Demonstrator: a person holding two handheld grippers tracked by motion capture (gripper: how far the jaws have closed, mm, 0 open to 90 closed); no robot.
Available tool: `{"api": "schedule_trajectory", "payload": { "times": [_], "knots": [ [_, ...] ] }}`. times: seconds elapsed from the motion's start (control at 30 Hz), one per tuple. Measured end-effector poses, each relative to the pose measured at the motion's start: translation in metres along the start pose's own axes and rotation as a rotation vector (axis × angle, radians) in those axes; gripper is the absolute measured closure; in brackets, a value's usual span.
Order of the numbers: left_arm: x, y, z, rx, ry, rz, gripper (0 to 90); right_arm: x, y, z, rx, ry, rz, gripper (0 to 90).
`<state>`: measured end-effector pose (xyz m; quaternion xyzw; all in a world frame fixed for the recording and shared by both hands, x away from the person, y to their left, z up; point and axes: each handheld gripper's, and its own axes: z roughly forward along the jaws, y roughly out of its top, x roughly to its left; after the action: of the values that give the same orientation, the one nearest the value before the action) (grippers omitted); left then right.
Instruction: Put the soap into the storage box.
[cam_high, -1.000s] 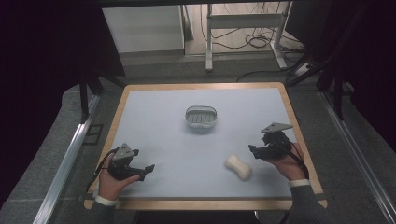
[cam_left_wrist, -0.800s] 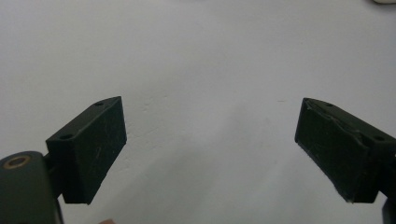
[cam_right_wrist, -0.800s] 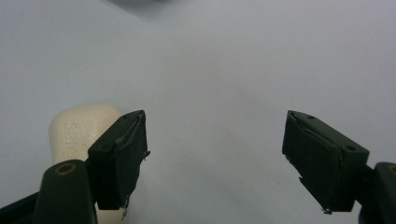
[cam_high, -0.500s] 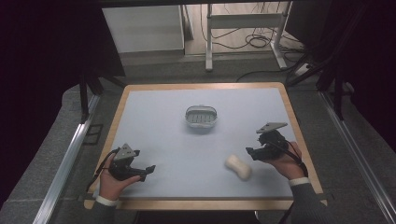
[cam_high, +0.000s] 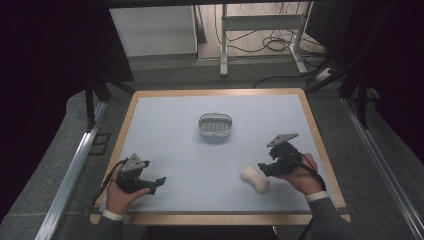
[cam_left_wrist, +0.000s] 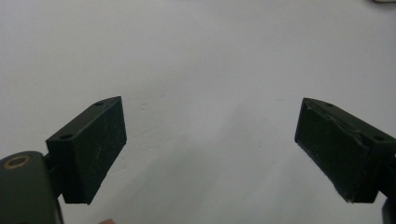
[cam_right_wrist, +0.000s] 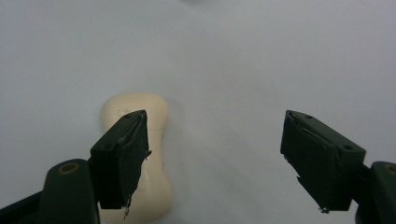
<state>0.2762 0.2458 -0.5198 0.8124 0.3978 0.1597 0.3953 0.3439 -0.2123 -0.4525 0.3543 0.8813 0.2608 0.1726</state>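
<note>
A cream, waisted bar of soap (cam_high: 255, 179) lies on the table's front right part. My right gripper (cam_high: 265, 167) stands open just right of it; in the right gripper view the soap (cam_right_wrist: 140, 140) lies partly behind my left jaw, and bare table shows between the two jaws (cam_right_wrist: 215, 140). A small grey ribbed soap dish (cam_high: 215, 125) sits at the table's middle, toward the back. My left gripper (cam_high: 159, 182) rests at the front left, open (cam_left_wrist: 210, 144) over bare table, holding nothing.
The pale blue table top (cam_high: 180, 150) has a wooden rim (cam_high: 220, 217). Black rails run along both sides on the floor. A white cabinet (cam_high: 152, 30) and a metal stand's legs (cam_high: 260, 35) with cables stand beyond the far edge.
My right gripper has moved left and toward the front, closer to the soap. The left gripper and the soap dish have stayed put.
</note>
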Motion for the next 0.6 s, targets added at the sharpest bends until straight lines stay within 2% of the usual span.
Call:
{"api": "schedule_trajectory", "payload": {
  "times": [0.23,0.33,0.43,0.6],
  "knots": [
    [-0.003,0.002,-0.001,-0.005,0.000,0.010,9.6,0.015,-0.001,0.004,0.057,0.056,-0.009,24.4],
    [-0.003,0.002,0.000,-0.004,-0.004,0.009,9.6,0.019,0.000,0.005,0.067,0.066,-0.014,24.5],
    [-0.002,0.002,0.000,-0.006,-0.001,0.008,9.6,0.023,0.002,0.010,0.101,0.082,-0.018,25.6],
    [-0.002,0.001,0.000,-0.007,-0.001,0.006,9.6,0.026,0.002,0.016,0.113,0.087,-0.012,26.6]
  ]
}}
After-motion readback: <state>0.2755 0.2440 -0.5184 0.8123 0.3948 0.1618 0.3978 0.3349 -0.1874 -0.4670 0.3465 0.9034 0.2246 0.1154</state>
